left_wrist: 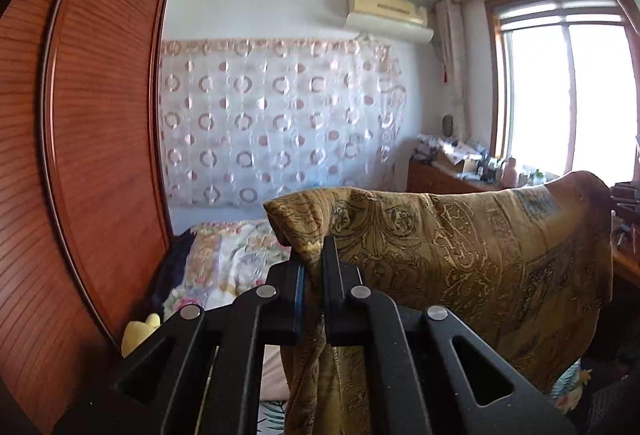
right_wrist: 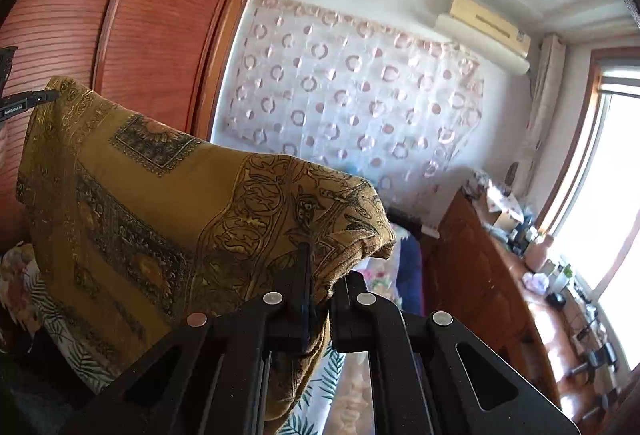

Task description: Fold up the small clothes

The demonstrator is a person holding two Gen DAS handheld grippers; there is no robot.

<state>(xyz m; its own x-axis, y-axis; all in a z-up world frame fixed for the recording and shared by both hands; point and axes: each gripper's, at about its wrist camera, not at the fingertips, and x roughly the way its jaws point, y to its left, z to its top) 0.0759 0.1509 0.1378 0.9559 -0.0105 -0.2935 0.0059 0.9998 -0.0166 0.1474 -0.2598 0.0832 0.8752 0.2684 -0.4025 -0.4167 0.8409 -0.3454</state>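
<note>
1. My left claw (left_wrist: pixel 314 255) is pinched tight on 1 corner of a thin, mustard-yellow cloth with dark swirly patterns (left_wrist: pixel 460 255).
2. The 2 black fingers (left_wrist: pixel 330 263) of that claw are almost together, with a bunch of the cloth squeezed between them.
3. Some of the cloth pokes up above my left claw, and a twisted bit hangs down below it.
4. My right claw (right_wrist: pixel 320 267) is pinched tight on another corner of the same yellow cloth (right_wrist: pixel 160 215).
5. Its fingers (right_wrist: pixel 304 275) are close together too, and the cloth folds over the top of them.
6. The cloth is up in the air, held between my 2 claws like a little sheet, and it sags a bit in the middle.
7. From my left claw, the cloth goes off to the right, and my right claw (left_wrist: pixel 624 199) is at its far end.
8. From my right claw, the cloth goes off to the left, and my left claw (right_wrist: pixel 28 101) is at its far end.
9. Below and behind my claws there is a bed with a flowery cover (left_wrist: pixel 236 255).
10. To the left of my claws stands a big reddish-brown wooden wardrobe (left_wrist: pixel 104 135).
11. Far in front of my claws a white see-through curtain with pink rings (left_wrist: pixel 280 119) hangs on the wall.
12. To the right of my claws there is a bright window (left_wrist: pixel 568 95), and under it a brown wooden cabinet (right_wrist: pixel 488 275) with lots of small things on top.
13. High above the curtain there is a cream air conditioner (left_wrist: pixel 388 15).
</note>
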